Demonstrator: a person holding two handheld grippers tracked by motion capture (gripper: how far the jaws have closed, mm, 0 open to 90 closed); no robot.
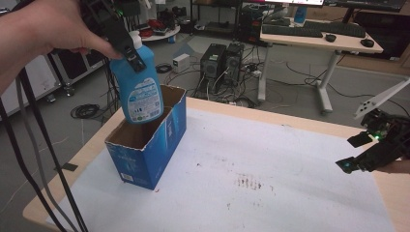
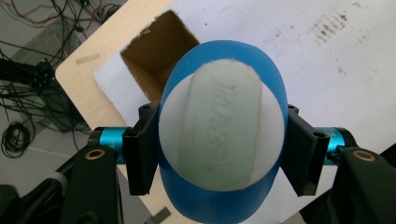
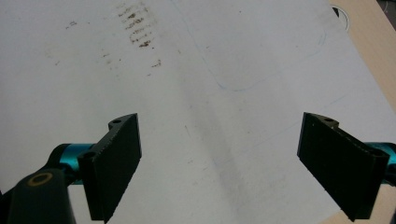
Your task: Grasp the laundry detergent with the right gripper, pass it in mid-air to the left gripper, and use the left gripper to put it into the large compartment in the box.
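A: What was the left claw [image 2: 219, 154] doing at that moment?

B: It was pinching the blue bottle [image 1: 138, 87] near its top, one jaw on either side, with the white cap [image 2: 219, 126] facing straight up at the claw's own camera. The bottle hung tilted over the open blue carton [image 1: 150, 145], its base at the carton's mouth.

A: So the step in hand was lowering it in?

B: That was my reading. To do it well, the bottle needed righting so its base pointed squarely down into the opening, then easing down without catching the torn cardboard rim. The carton looked light and nothing steadied it, so a knock could have tipped it.

A: And the right claw [image 3: 219, 163]?

B: Spread wide with nothing between its jaws, hovering over the white sheet [image 3: 196, 70] at the far right of the bench [image 1: 270, 113], well apart from the carton.
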